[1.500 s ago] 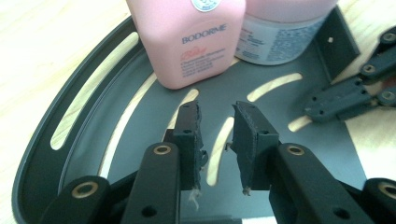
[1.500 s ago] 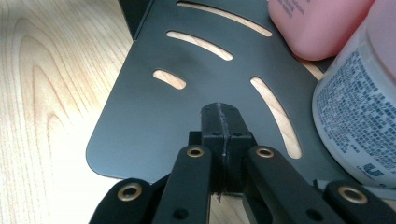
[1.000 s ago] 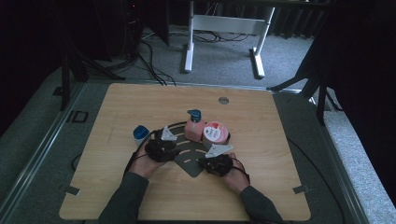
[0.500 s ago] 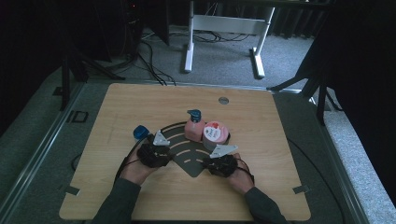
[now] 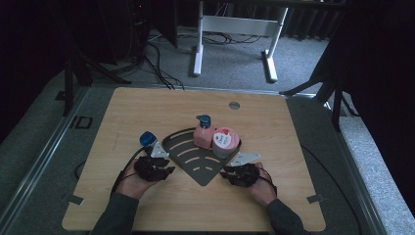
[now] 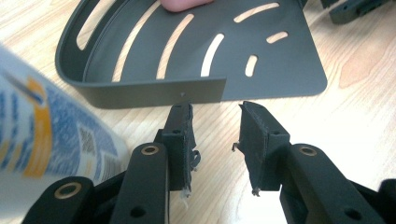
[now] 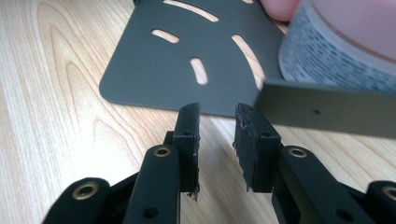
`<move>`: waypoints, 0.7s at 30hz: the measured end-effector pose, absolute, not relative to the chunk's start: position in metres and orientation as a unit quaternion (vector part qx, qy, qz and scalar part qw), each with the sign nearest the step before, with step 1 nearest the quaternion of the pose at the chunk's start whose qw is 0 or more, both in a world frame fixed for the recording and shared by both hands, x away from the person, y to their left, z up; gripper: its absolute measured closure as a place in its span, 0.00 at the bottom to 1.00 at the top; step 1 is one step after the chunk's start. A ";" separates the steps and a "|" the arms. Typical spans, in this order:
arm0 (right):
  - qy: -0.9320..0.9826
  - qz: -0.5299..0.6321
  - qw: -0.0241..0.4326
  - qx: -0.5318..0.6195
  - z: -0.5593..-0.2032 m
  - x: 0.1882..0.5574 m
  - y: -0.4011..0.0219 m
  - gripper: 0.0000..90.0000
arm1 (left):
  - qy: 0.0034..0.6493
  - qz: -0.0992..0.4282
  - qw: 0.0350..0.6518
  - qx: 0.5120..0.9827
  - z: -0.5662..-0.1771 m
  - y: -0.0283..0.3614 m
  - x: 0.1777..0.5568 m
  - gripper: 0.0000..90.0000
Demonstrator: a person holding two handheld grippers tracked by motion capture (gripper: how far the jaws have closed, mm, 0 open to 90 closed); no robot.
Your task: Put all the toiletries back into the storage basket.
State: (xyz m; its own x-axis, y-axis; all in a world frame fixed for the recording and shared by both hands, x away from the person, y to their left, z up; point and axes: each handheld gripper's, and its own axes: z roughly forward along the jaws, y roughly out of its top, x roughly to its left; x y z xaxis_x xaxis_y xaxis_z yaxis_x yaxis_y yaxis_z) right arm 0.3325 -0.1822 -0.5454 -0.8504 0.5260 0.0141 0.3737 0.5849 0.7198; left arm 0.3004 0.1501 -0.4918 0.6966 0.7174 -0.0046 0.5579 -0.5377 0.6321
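Rack (image 5: 195, 156) mid-table, just beyond both grippers; left (image 6: 215, 119) jaws apart, empty; right (image 7: 217, 119) jaws just opening, empty

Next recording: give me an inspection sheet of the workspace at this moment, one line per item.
Surface: light wooden table, with a round port near its far edge.
Job's things: dark slotted corner shelf lying flat; pink pump bottle and pink round jar stand on it.
Clutter: blue-capped bottle just left of the shelf.
Grippers: left gripper open, jaws just short of the shelf's raised rim; right gripper open, its jaws have just been opening, nothing between them, close to the shelf's edge.
Cables: black cable trailing from the left gripper; more on the floor beyond.
Surroundings: grey carpet, white desk frame, dark stands.
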 end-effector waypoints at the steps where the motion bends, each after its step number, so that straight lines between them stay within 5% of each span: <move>1: 0.883 0.380 0.098 0.258 -0.546 0.333 -0.185 0.78 | 0.368 0.128 0.311 0.867 -0.492 0.152 0.300 0.71; 21: 0.866 0.387 0.112 0.297 -0.545 0.343 -0.210 0.72 | 0.392 0.130 0.293 0.862 -0.493 0.183 0.289 0.72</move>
